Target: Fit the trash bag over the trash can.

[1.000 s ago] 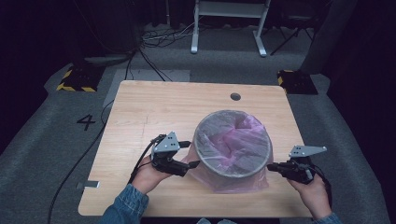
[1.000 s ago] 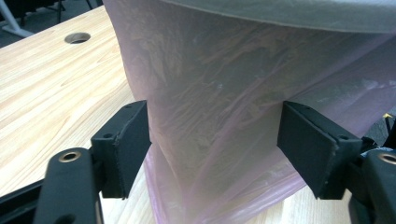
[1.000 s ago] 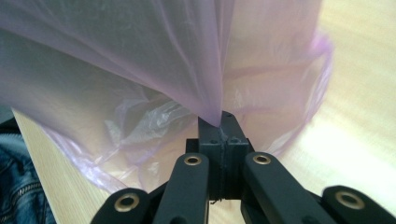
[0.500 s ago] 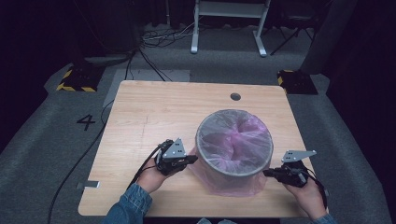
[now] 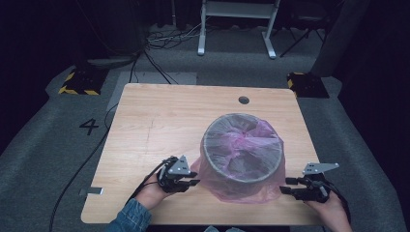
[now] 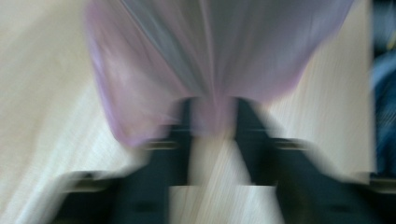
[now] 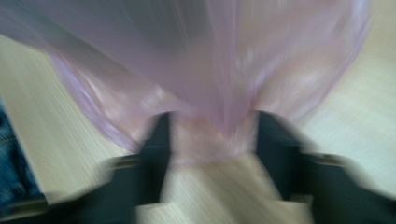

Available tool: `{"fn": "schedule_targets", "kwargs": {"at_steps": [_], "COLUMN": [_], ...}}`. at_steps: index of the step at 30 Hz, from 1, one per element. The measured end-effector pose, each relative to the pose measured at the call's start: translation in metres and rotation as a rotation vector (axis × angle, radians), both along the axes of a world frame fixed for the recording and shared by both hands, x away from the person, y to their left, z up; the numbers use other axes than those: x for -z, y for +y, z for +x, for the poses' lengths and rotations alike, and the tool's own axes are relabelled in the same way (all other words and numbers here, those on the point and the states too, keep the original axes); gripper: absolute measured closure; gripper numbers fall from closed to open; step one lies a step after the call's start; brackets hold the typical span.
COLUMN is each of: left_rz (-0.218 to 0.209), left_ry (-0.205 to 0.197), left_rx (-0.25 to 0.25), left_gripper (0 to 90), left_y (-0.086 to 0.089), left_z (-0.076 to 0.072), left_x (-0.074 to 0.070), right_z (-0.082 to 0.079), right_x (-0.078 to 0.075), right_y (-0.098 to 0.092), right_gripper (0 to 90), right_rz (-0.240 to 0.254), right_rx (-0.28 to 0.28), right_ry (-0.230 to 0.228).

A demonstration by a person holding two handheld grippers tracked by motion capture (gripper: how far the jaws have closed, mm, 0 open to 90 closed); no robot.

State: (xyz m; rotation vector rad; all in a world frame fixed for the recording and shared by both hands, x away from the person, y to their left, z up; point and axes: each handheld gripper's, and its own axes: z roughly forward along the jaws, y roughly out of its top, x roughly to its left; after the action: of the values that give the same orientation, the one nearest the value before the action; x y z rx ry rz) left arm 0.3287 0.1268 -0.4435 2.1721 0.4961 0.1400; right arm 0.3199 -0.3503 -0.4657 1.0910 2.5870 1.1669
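A light wooden bench [image 5: 159, 130] with a small round dark hole [image 5: 243, 100] near its far edge stands on grey carpet [image 5: 43, 159]. On the bench's near right part sits a round grey mesh bin [image 5: 241, 145], lined with a thin pink plastic bag [image 5: 261, 186] whose skirt is folded over the rim and hangs down the outside to the bench top. At the bin's near left, the left gripper [image 5: 193, 178] points at the bag's lower edge; its jaws have just been opening and stand partly apart, with a fold of pink film [image 6: 212, 112] between the tips, not pinched. At the near right, the right gripper [image 5: 285, 185] points at the bag; its jaws have just been opening too, and stand wider, with bag film [image 7: 210, 135] loose between them.
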Motion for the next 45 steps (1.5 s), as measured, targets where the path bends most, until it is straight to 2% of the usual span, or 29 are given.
{"fn": "schedule_targets", "kwargs": {"at_steps": [2,3,5,7,9,10,12,14,15,17,20,23,26,27,30,31,32,33,35,36,37,38,39,40,41,42,43,44,45], "left_rz": [-0.051,-0.067,-0.060,-0.063,-0.097,-0.105,-0.114,-0.090,-0.082,-0.078,-0.051,0.036,0.155,0.174,0.235,0.253,0.270,0.276,0.259,0.220,0.172,0.122,0.077,0.048,0.019,-0.004,-0.023,-0.044,-0.045], "left_ry": [-0.032,-0.050,-0.078,-0.084,-0.070,-0.061,-0.050,-0.088,-0.100,-0.113,-0.114,-0.090,-0.072,-0.042,0.015,0.028,0.023,0.030,0.040,0.026,0.025,0.028,0.018,-0.002,-0.019,-0.026,-0.028,-0.050,-0.067], "left_rx": [-0.007,-0.004,-0.003,0.001,0.018,0.032,0.086,0.101,0.103,0.091,0.056,0.026,-0.005,-0.006,0.027,0.051,0.070,0.072,0.071,0.070,0.061,0.052,0.048,0.046,0.050,0.063,0.074,0.089,0.086], "left_gripper": [38.0,34.6,31.4,29.0,29.2,31.6,43.0,64.7,72.1,85.9,89.8,89.9,90.0,90.0,90.0,89.9,89.9,89.9,88.8,76.5,60.7,49.6,41.7,36.2,35.3,37.2,45.3,55.6,66.8], "left_y": [0.002,0.001,-0.005,-0.011,-0.017,-0.019,-0.022,-0.023,-0.023,-0.023,-0.023,-0.024,-0.027,-0.030,-0.035,-0.037,-0.037,-0.036,-0.031,-0.028,-0.025,-0.023,-0.021,-0.021,-0.021,-0.021,-0.022,-0.023,-0.024], "left_z": [-0.001,-0.001,0.003,0.010,0.018,0.019,0.021,0.017,0.015,0.014,0.015,0.019,0.024,0.025,0.023,0.020,0.018,0.017,0.016,0.016,0.016,0.016,0.016,0.016,0.016,0.016,0.016,0.016,0.015], "left_x": [-0.009,-0.013,-0.019,-0.022,-0.024,-0.024,-0.025,-0.026,-0.026,-0.026,-0.023,-0.013,0.004,0.011,0.023,0.025,0.027,0.027,0.025,0.023,0.020,0.016,0.011,0.006,0.001,-0.003,-0.006,-0.009,-0.010], "right_z": [-0.006,-0.008,-0.009,-0.005,0.002,0.007,0.012,0.015,0.017,0.022,0.026,0.026,0.025,0.024,0.022,0.021,0.019,0.016,0.012,0.010,0.009,0.007,0.005,0.003,0.002,0.000,0.000,0.000,-0.001], "right_x": [-0.015,-0.024,-0.039,-0.053,-0.057,-0.058,-0.056,-0.050,-0.047,-0.038,-0.018,0.003,0.012,0.012,0.015,0.016,0.017,0.018,0.015,0.012,0.009,0.005,-0.002,-0.009,-0.016,-0.025,-0.031,-0.036,-0.041], "right_y": [0.000,0.002,0.010,0.023,0.034,0.040,0.044,0.047,0.046,0.041,0.035,0.032,0.034,0.035,0.037,0.036,0.034,0.031,0.024,0.020,0.018,0.018,0.018,0.019,0.022,0.026,0.030,0.034,0.039], "right_gripper": [25.1,24.8,22.9,22.6,22.7,31.4,64.0,85.5,89.3,89.9,90.0,89.8,89.1,89.1,89.3,89.3,89.3,89.2,84.7,74.3,58.2,48.2,42.2,35.6,32.6,33.2,37.3,50.3,73.1], "right_rz": [0.049,0.078,0.122,0.122,0.110,0.108,0.087,0.044,0.039,0.045,0.006,-0.028,-0.031,-0.036,-0.069,-0.076,-0.084,-0.092,-0.106,-0.101,-0.082,-0.057,-0.040,-0.010,0.023,0.054,0.070,0.074,0.057], "right_rx": [-0.031,-0.053,-0.103,-0.151,-0.178,-0.200,-0.255,-0.269,-0.261,-0.210,-0.167,-0.136,-0.121,-0.119,-0.116,-0.113,-0.116,-0.113,-0.102,-0.100,-0.114,-0.123,-0.129,-0.142,-0.156,-0.169,-0.184,-0.197,-0.226], "right_ry": [-0.076,-0.109,-0.166,-0.222,-0.241,-0.235,-0.215,-0.180,-0.166,-0.124,-0.052,-0.001,0.015,0.014,0.029,0.041,0.057,0.065,0.072,0.072,0.064,0.035,-0.007,-0.045,-0.086,-0.124,-0.149,-0.166,-0.190]}}
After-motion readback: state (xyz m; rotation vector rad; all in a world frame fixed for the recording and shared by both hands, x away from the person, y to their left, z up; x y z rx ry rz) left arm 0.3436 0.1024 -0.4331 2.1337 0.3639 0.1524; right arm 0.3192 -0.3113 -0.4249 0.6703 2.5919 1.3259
